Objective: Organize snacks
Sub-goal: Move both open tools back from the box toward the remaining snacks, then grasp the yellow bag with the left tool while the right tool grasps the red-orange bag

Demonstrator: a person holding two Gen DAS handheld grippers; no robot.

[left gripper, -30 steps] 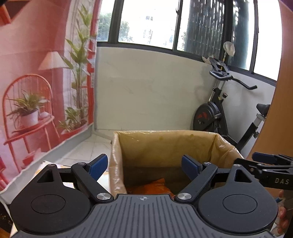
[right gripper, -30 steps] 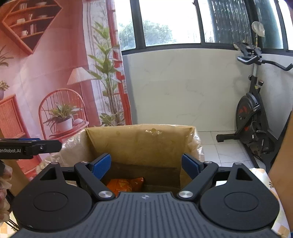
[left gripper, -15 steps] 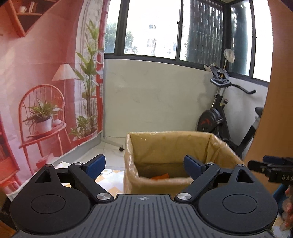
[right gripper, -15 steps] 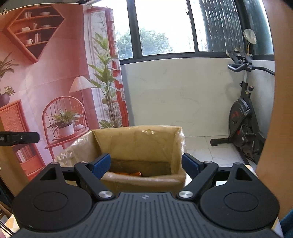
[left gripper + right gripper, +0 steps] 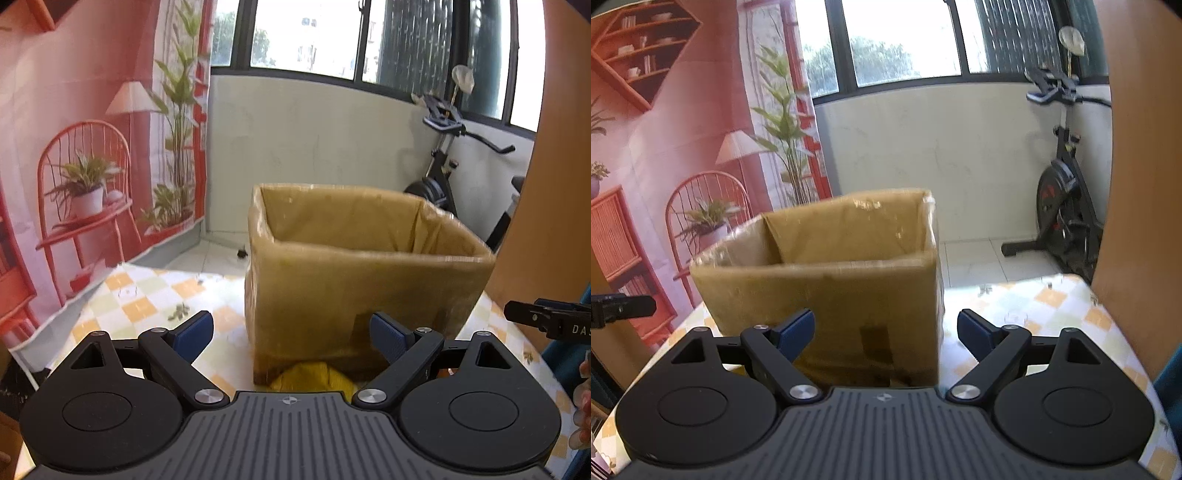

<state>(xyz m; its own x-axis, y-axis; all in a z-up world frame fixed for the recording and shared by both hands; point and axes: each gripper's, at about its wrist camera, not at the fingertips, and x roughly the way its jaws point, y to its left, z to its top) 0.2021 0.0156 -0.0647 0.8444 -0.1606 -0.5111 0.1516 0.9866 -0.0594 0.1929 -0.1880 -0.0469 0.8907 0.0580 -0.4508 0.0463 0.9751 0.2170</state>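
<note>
Left tongs [image 5: 291, 330] apart and empty, jaws just been widening, right tongs [image 5: 885, 329] apart and empty, open cardboard box [image 5: 354, 273] upright on checkered tabletop [image 5: 140, 299] just ahead of both tongs, yellow snack packet [image 5: 314, 376] at box foot, between left tongs' pads.

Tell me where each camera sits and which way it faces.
Left wrist: rides on the left tool, looking forward and slightly down at the cardboard box on the checked tablecloth, a yellow packet just ahead; own open blue fingers show, and the right tool's tip at the right edge.
Right wrist: rides on the right tool, facing the same box; own open fingers show, the left tool's tip at left.
Shared: box, tablecloth, exercise bike, windows.
</note>
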